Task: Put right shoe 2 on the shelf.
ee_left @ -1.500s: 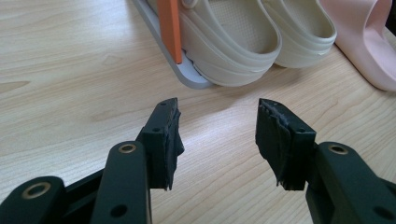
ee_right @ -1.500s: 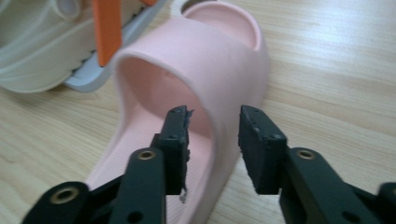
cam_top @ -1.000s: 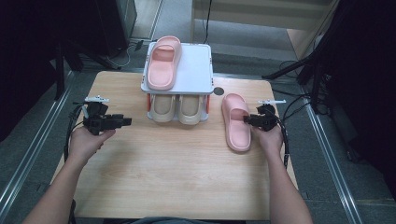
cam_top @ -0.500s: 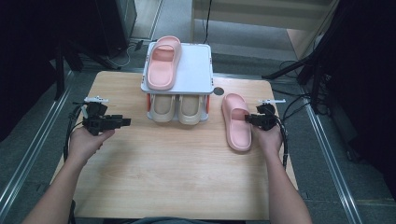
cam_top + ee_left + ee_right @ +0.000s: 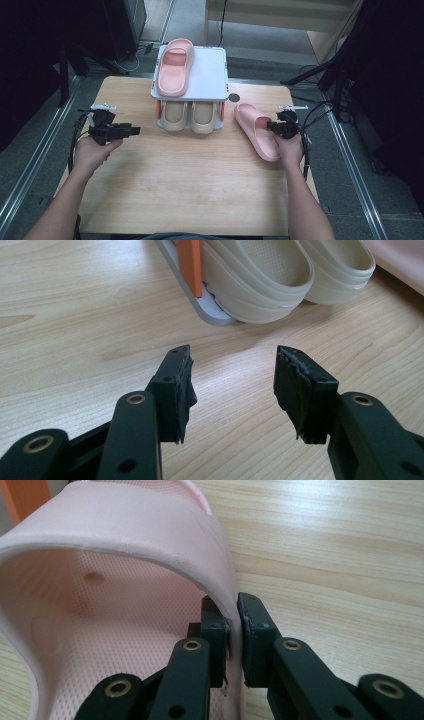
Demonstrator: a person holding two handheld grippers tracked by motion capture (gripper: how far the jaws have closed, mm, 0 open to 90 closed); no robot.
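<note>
A pink slipper [image 5: 256, 130] lies on the wooden table [image 5: 190, 180] right of a small two-level rack [image 5: 205, 75]. My right gripper [image 5: 276, 127] is shut on the edge of its strap, one jaw inside and one outside; in the right gripper view the pink slipper [image 5: 120, 580] fills the left and my right gripper [image 5: 234, 630] pinches the band. A second pink slipper [image 5: 175, 67] rests on the rack's top. Two beige slippers [image 5: 190, 117] sit on the lower level, the beige slippers [image 5: 280, 275] also ahead of my left gripper [image 5: 235, 390]. My left gripper [image 5: 131, 131] is open and empty, left of the rack.
An orange post [image 5: 190, 265] of the rack stands by the beige slippers. A small dark disc [image 5: 233, 98] lies on the table behind the right slipper. Metal rails [image 5: 30, 165] run along both sides of the table, and cables trail off its right edge.
</note>
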